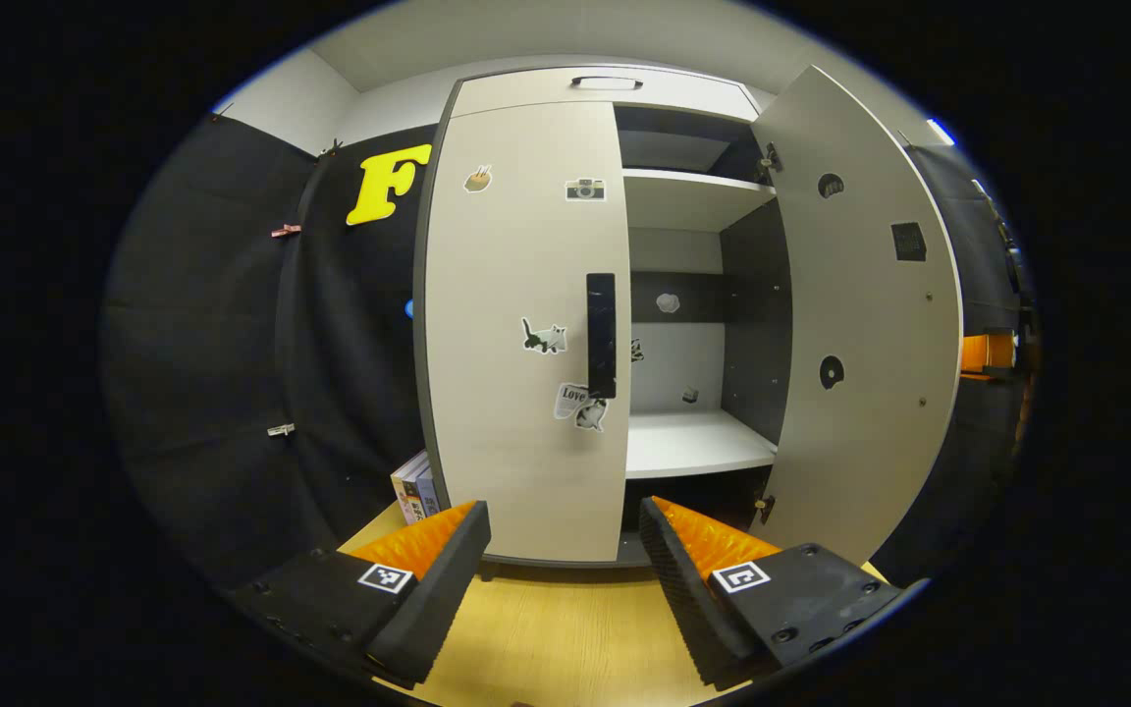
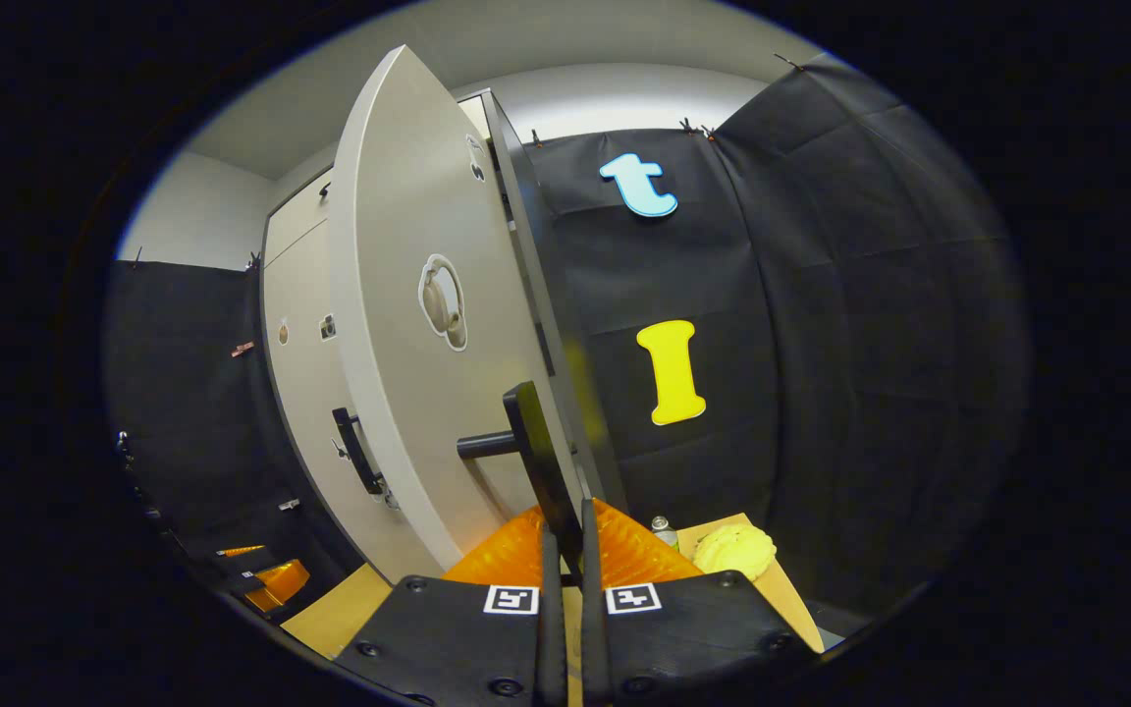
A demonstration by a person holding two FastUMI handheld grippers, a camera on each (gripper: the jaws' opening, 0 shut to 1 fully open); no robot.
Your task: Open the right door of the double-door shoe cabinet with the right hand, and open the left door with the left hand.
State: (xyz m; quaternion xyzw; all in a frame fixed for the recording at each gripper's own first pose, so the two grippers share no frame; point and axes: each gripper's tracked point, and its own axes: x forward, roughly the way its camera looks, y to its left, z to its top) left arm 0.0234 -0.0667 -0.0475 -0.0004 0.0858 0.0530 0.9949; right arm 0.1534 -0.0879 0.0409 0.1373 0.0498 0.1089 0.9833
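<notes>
The left gripper (image 1: 565, 535) hangs wide apart before the closed left door (image 1: 526, 334), clear of its handle (image 1: 601, 335). The right door (image 2: 408, 373) stands open, its handle (image 2: 534, 457) pinched between the right gripper (image 2: 565, 535).

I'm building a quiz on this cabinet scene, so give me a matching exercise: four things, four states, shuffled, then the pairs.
Things:
1. left door
2. right door
3. left gripper
4. right gripper

States:
A. clamped on a handle
B. swung wide open
C. closed
D. open, holding nothing

Pairs: 1-C, 2-B, 3-D, 4-A
</notes>
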